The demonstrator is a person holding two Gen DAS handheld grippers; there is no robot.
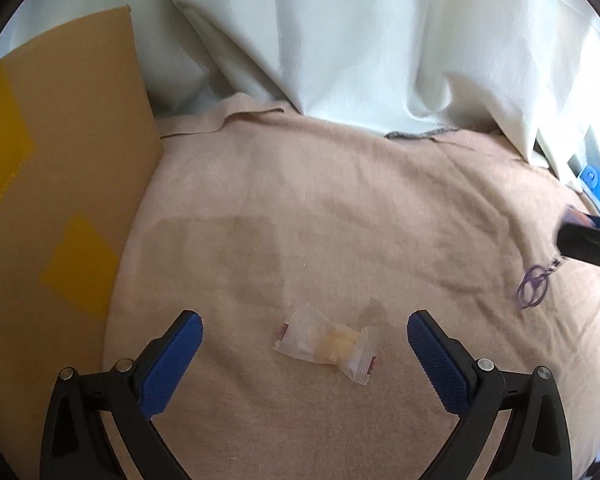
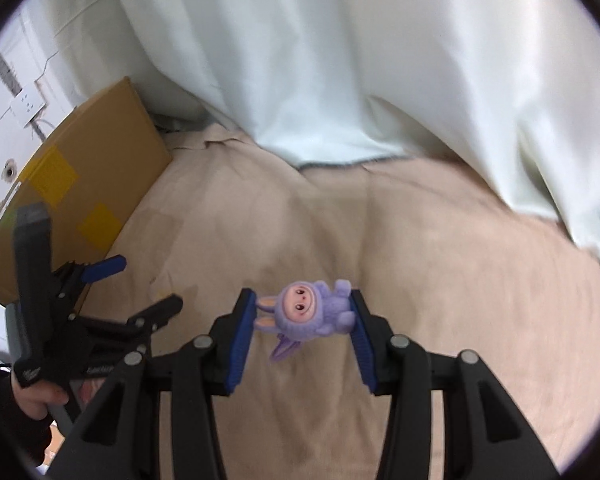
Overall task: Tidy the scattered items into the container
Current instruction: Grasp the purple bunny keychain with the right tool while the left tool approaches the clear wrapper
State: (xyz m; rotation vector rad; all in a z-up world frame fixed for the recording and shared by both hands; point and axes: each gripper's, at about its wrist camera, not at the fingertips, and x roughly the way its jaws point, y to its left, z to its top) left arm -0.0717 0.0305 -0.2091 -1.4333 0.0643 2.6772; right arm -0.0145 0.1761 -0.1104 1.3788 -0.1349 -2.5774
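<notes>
Step in hand: we judge this the carry phase; the right gripper [image 2: 304, 318] holds a small purple plush-look rabbit figurine [image 2: 310, 310] clear of the beige cloth surface [image 2: 440, 280].
Right fingers: narrowed on the figurine, blue pads touching its ears and its feet.
Figurine look: pink face, pale pink ear linings, lying sideways between the pads; a purple cord loop [image 1: 532, 286] dangles beneath it in the left wrist view.
Left gripper [image 1: 305, 344]: fingers wide, holding nothing, hovering over a small clear-wrapped yellow candy [image 1: 326, 344] at lower centre of the frame.
Candy look: crinkled wrapper, red-edged ends, flat on the cloth, between the pads but untouched.
Container: we take the brown cardboard box with yellow tape patches [image 1: 68, 200], left of frame, to be it; its opening is not visible.
Next move: carry figurine to box; left closes on candy.
</notes>
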